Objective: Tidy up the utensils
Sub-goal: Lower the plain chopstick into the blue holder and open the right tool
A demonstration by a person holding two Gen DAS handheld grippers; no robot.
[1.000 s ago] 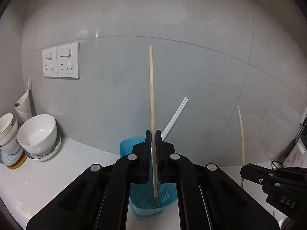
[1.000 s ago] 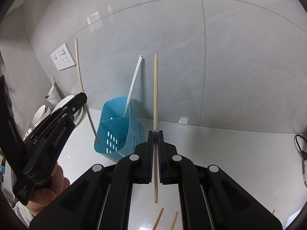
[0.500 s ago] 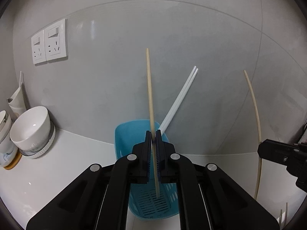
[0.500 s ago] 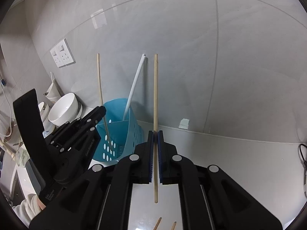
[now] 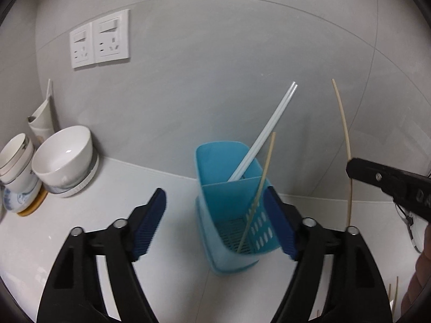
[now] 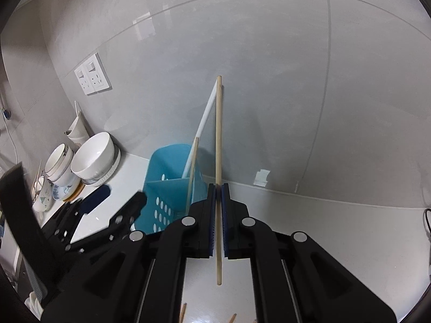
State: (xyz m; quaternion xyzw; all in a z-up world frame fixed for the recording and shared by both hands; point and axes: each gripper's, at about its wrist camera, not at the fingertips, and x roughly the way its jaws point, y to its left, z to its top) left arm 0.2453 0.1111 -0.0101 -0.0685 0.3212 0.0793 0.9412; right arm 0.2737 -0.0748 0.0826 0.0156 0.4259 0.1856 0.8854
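Counter point(image 5: 167, 188): chopstick point(image 5: 257, 188) now released

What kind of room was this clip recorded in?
Most likely a home kitchen counter: white bowls stacked by a tiled wall, a pair of wall sockets above the worktop, and a blue utensil caddy holding chopsticks.

Home kitchen — bowls point(image 5: 64, 153), wall sockets point(image 5: 99, 41), white counter point(image 5: 140, 188).
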